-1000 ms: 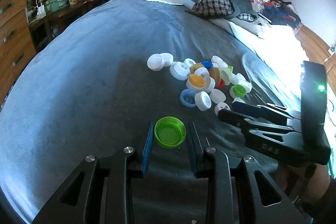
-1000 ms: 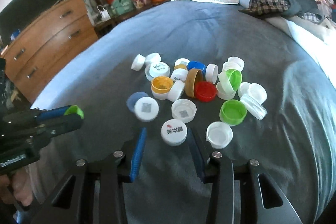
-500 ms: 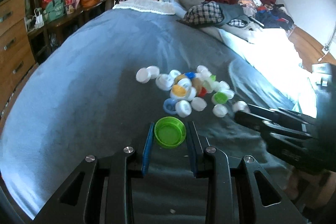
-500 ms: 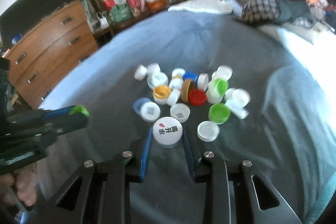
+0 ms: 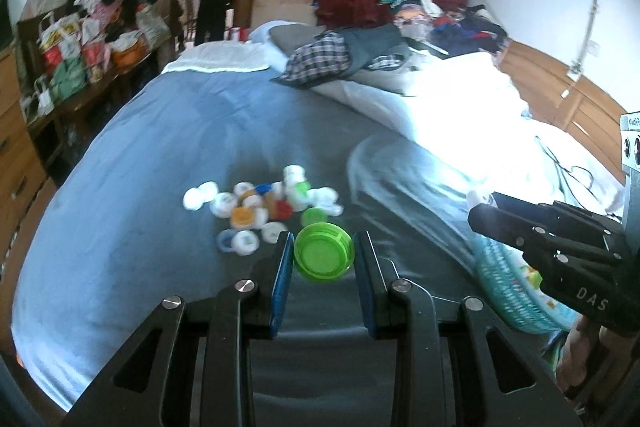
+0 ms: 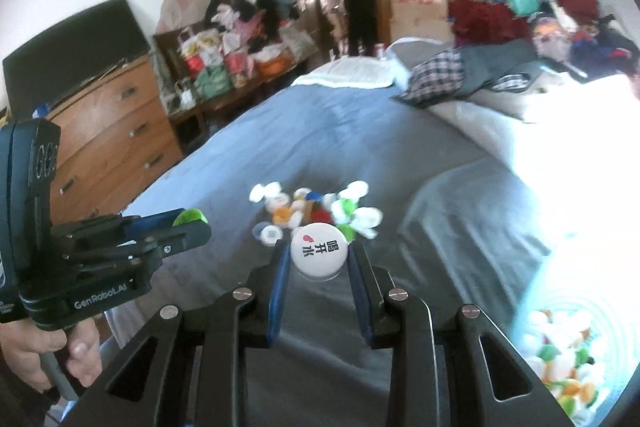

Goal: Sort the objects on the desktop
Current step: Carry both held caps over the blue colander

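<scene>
Your left gripper (image 5: 323,259) has its blue-padded fingers (image 5: 281,277) clenched on a bright green round plastic bottle cap (image 5: 324,256), open side toward the camera, held up above the grey-blue bed cover (image 5: 132,155). In the right wrist view the same gripper (image 6: 188,223) shows from the side, and only a sliver of that green cap (image 6: 191,215) peeks past its tips.

Your right gripper (image 6: 316,259) is grasping a white round plastic cap printed with black characters and a red mark (image 6: 319,253), pinched at both sides between its blue fingers (image 6: 280,283); the cap's lower edge is hidden behind them. From the left wrist view this gripper (image 5: 480,211) is seen side-on at the right edge, and the white cap is barely visible at its tip, washed out by glare.

The pile of loose mixed plastic bottle caps (image 5: 264,205), white, orange, blue, red and green, lies on the bed beyond both grippers; it is blurred, so single caps are hard to separate. It also appears in the right wrist view (image 6: 316,209), partly covered by the held white cap.

A pale turquoise woven basket (image 6: 576,331) sits at the lower right, cut off by the lens edge, with white, green and orange caps inside. In the left wrist view the basket (image 5: 504,287) is mostly hidden behind your right gripper.
</scene>
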A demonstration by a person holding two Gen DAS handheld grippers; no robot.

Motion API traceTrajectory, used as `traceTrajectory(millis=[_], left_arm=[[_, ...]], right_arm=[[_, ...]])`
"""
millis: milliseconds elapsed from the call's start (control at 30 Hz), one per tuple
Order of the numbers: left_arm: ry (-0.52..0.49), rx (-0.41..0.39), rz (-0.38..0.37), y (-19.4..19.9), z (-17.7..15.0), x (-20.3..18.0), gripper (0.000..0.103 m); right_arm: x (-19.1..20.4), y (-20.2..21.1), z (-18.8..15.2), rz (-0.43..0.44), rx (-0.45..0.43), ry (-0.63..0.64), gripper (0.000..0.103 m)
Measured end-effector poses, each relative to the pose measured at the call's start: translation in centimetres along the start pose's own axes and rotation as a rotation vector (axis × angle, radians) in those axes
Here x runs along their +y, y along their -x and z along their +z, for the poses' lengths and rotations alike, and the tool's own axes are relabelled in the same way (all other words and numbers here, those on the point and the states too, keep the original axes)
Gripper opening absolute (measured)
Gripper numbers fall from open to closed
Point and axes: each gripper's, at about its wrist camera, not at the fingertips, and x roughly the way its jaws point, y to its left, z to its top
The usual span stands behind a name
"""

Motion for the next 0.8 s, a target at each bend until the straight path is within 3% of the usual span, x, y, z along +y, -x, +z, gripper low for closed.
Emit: traceTrajectory(millis=[800], left_arm=[[-0.215,0.029,-0.203,-2.7,2.7,-19.3,0.025]], right_arm=[[-13.7,11.9,-2.9,-0.220,-0.049,-0.150,0.032]])
